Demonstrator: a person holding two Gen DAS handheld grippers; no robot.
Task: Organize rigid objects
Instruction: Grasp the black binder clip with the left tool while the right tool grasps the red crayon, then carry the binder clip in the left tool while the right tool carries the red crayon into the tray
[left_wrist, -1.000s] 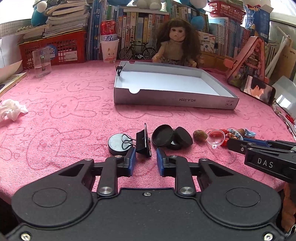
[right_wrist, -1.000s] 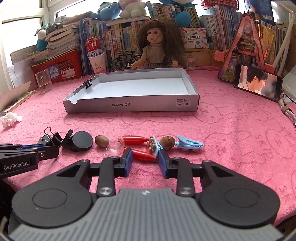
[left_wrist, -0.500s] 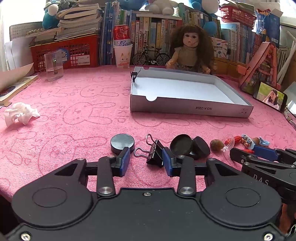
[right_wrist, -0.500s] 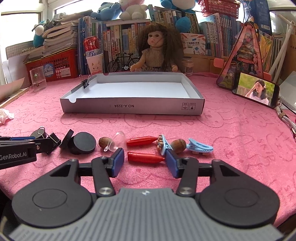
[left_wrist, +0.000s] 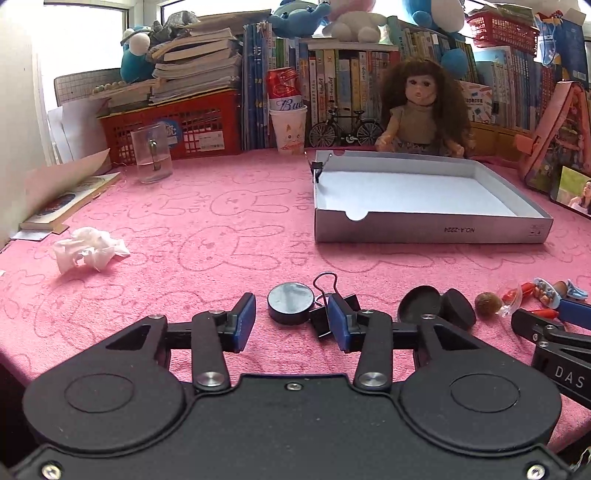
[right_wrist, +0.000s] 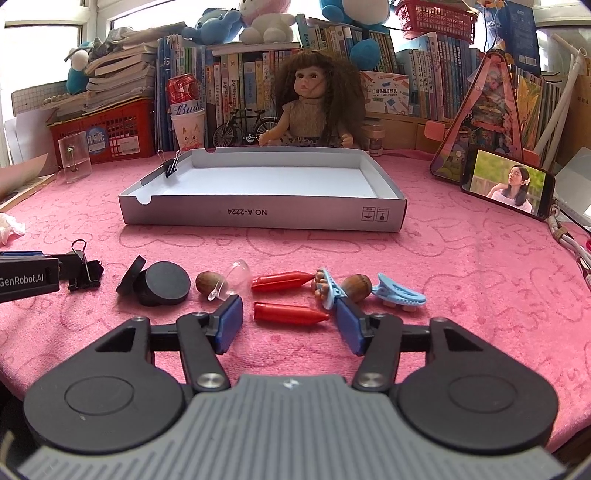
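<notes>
Your left gripper (left_wrist: 291, 323) and right gripper (right_wrist: 290, 319): jaws have just been opening, nothing gripped. Right frames the red crayon (right_wrist: 290, 313), left the black disc (left_wrist: 291, 302), on the table near the empty tray (right_wrist: 262, 216).

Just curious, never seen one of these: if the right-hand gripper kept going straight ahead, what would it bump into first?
Most likely the nearer red crayon-like piece, lying on the pink cloth just ahead between the open fingers of the right gripper, which have just been opening. Depth is hard to judge.
</notes>
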